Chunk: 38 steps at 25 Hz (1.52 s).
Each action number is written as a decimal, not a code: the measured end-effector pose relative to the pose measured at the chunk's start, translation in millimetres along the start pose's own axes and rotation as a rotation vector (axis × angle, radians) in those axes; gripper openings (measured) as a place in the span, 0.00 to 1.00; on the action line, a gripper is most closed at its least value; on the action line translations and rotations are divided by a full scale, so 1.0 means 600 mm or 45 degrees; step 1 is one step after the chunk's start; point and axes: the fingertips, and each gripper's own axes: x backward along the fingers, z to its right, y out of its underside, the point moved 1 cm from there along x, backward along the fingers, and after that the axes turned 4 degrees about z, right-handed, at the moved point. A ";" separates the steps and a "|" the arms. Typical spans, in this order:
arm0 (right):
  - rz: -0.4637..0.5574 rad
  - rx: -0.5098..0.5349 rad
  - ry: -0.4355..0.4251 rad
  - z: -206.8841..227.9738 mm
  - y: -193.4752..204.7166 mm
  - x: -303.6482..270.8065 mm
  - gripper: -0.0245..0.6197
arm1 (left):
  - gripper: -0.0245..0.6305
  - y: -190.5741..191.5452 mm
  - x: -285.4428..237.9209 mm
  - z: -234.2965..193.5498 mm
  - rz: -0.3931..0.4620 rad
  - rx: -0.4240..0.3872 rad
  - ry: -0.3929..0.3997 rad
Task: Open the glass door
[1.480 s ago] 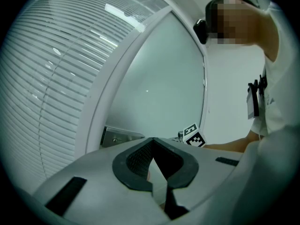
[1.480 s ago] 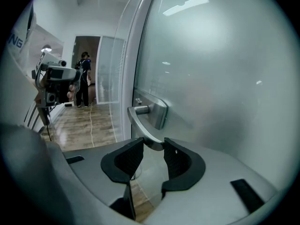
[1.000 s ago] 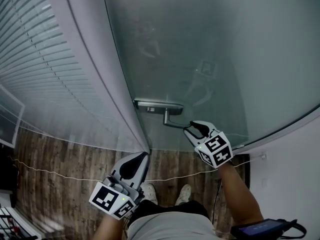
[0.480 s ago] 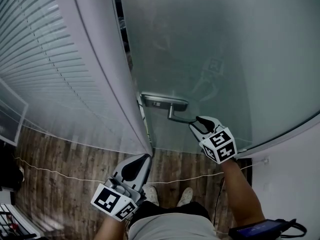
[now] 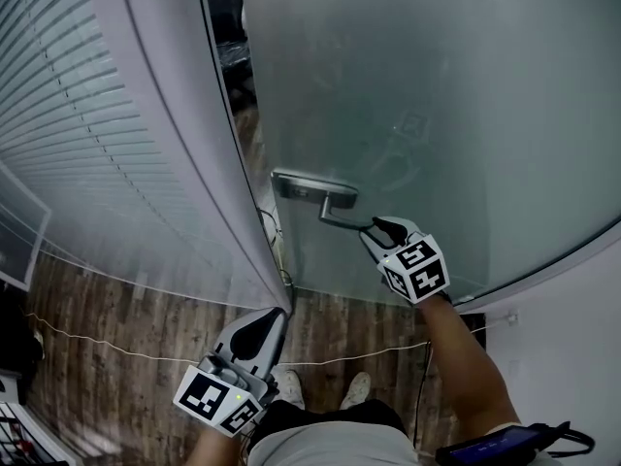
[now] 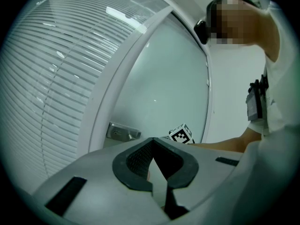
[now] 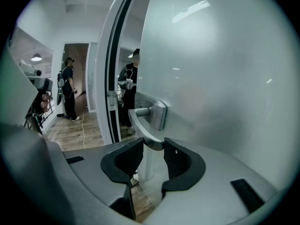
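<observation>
The glass door point(image 5: 437, 115) is standing a little ajar. A dark gap point(image 5: 238, 56) is showing between its left edge and the white door frame point(image 5: 184, 163). The lever handle point(image 5: 338, 219) is sitting on a metal plate point(image 5: 312, 188) close to that left edge of the door, and its lever is pointing toward the person.

The right gripper point(image 5: 375, 227) is pinching the free end of the lever handle. In the right gripper view its two dark pads point(image 7: 129, 156) are pressing on the lever from both sides, and the gripper is tilting somewhat downward.

The left gripper point(image 5: 275, 314) is hanging lower, near the bottom end of the door frame and above the wooden floor point(image 5: 126, 309). Its jaws are pressed together at the tips with nothing between them, and it is staying apart from the handle.

White blinds point(image 5: 58, 115) are covering the pane to the left of the frame. A thin cable point(image 5: 116, 343) is lying across the floor. Through the gap, in the right gripper view, two people point(image 7: 69, 88) are standing in the room behind the door.
</observation>
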 end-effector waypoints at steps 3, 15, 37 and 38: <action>-0.007 -0.013 0.002 0.022 -0.005 -0.015 0.25 | 0.04 -0.002 -0.008 -0.003 0.001 0.007 -0.010; 0.022 -0.058 0.065 0.078 0.012 -0.061 0.25 | 0.04 0.028 -0.012 -0.003 -0.001 -0.019 -0.035; 0.066 -0.098 0.149 0.213 0.009 -0.152 0.25 | 0.04 0.065 -0.088 0.009 -0.045 -0.053 -0.079; 0.065 -0.094 0.147 0.224 0.004 -0.151 0.25 | 0.04 0.064 -0.094 0.011 -0.051 -0.056 -0.077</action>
